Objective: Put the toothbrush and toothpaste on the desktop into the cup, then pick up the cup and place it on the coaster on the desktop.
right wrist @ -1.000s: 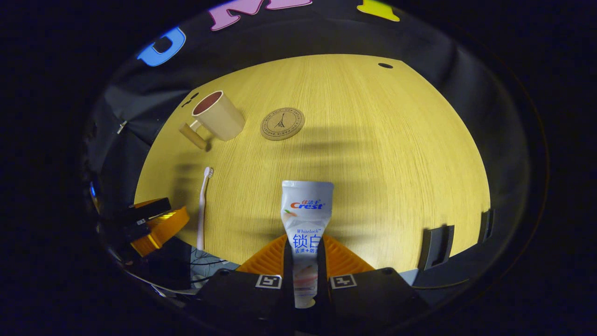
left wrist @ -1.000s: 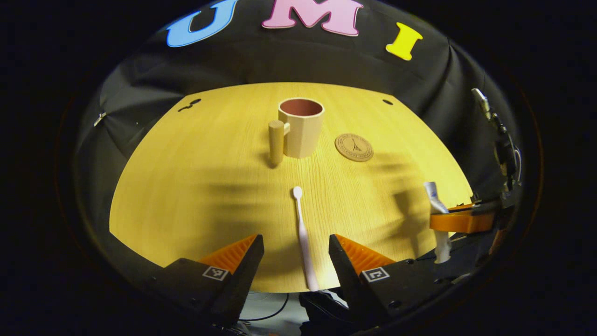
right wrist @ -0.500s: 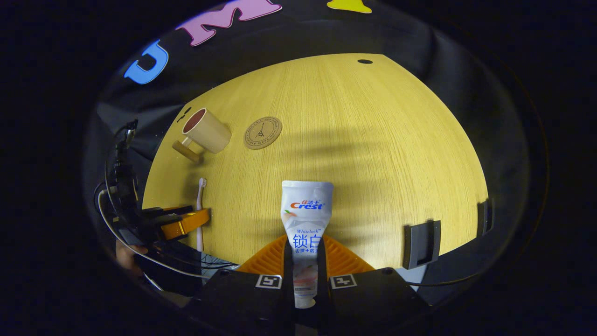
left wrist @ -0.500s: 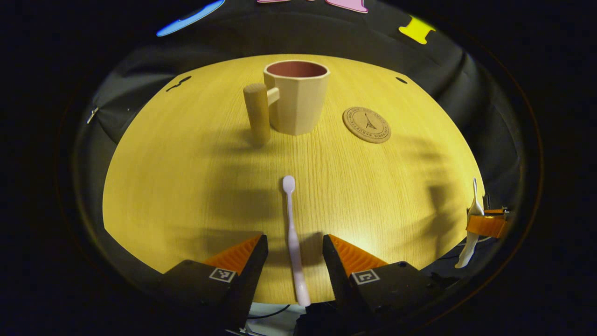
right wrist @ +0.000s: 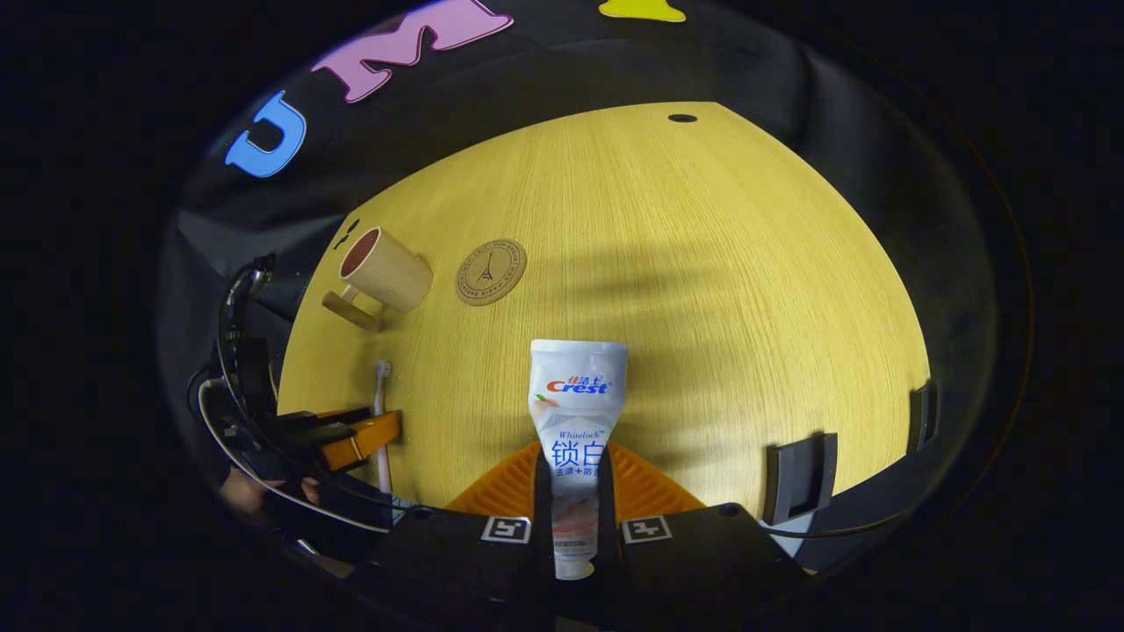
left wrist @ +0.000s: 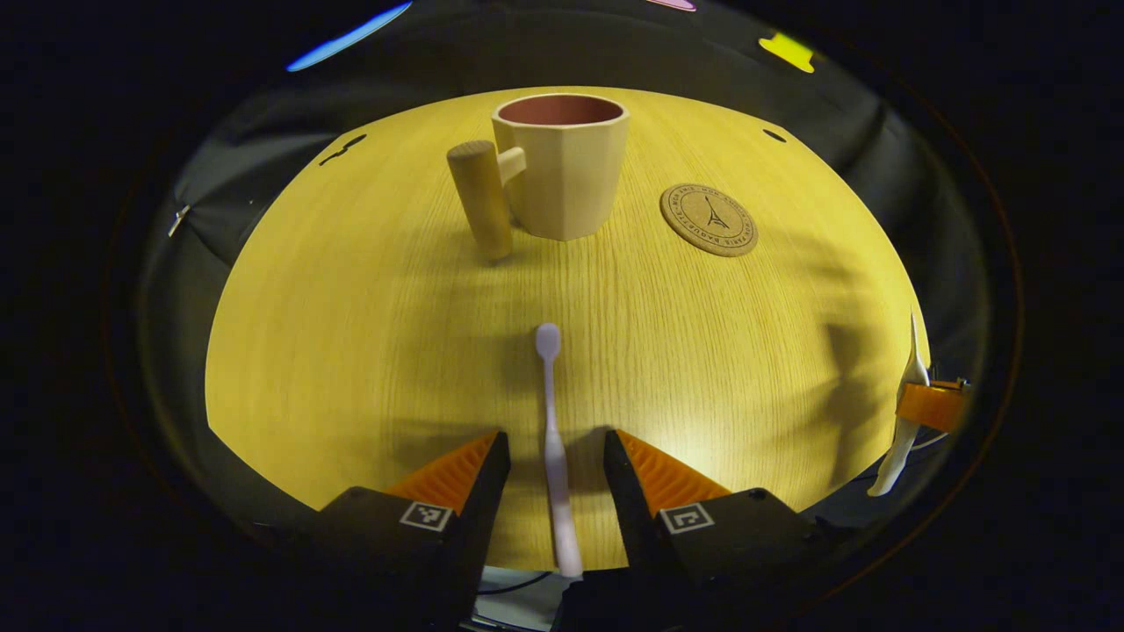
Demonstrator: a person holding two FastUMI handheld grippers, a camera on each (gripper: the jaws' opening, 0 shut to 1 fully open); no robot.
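A pale pink toothbrush (left wrist: 552, 439) lies on the wooden desktop (left wrist: 351, 333), its handle between the fingers of my open left gripper (left wrist: 550, 456); the pads stand apart from it on both sides. Beyond it stands the beige cup (left wrist: 562, 167) with a wooden peg handle, upright, and the round cork coaster (left wrist: 709, 219) lies to its right. My right gripper (right wrist: 575, 491) is shut on the white toothpaste tube (right wrist: 577, 412), held above the desktop's near edge. The right gripper view also has the cup (right wrist: 386, 268), the coaster (right wrist: 491, 272), the toothbrush (right wrist: 382, 412) and the left gripper (right wrist: 351, 434) at left.
A small dark hole (left wrist: 774, 135) marks the desktop's far right and a dark mark (left wrist: 341, 149) its far left. Two black clips (right wrist: 799, 478) sit on the near edge in the right gripper view. Cables (right wrist: 237, 386) trail behind the left gripper.
My left gripper moved forward and down over the toothbrush, and its fingers narrowed around the handle. The right gripper kept hold of the toothpaste and drifted slightly.
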